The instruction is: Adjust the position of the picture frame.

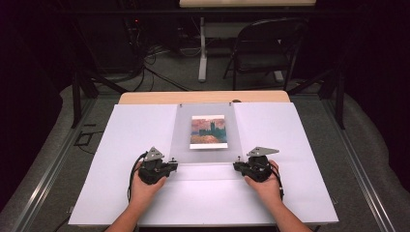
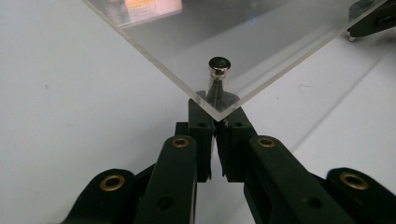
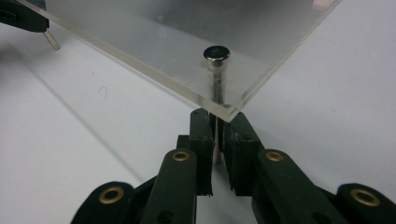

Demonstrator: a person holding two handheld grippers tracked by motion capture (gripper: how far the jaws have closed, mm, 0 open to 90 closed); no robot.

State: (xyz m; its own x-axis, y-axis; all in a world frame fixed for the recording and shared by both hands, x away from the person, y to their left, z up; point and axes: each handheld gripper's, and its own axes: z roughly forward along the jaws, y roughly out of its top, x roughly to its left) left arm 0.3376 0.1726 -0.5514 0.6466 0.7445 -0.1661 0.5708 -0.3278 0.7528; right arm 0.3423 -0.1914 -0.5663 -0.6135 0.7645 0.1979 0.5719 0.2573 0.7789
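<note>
The clear square acrylic sheet [image 1: 205, 133] lay mid-worktop [image 1: 121, 159] over a small sunset picture [image 1: 208, 131]. At its seven o'clock corner, the left hand-held gripper [image 1: 175, 166] was pinched narrow on a silver metal standoff pin [image 2: 218, 74]. At five o'clock, the right hand-held gripper [image 1: 235, 166] gripped another pin [image 3: 216, 60].

Left gripper [image 1: 170, 167]: black body, grey three-cornered plate on top, black cable looping from its rear. Right gripper [image 1: 237, 166]: same build, plate and cable alike. Forearms bare, no sleeves in view. Jaws black, on flat link arms with brass-ringed pivot holes and small plain screw holes; blocky black pads [image 2: 201, 122] at the tips.
</note>
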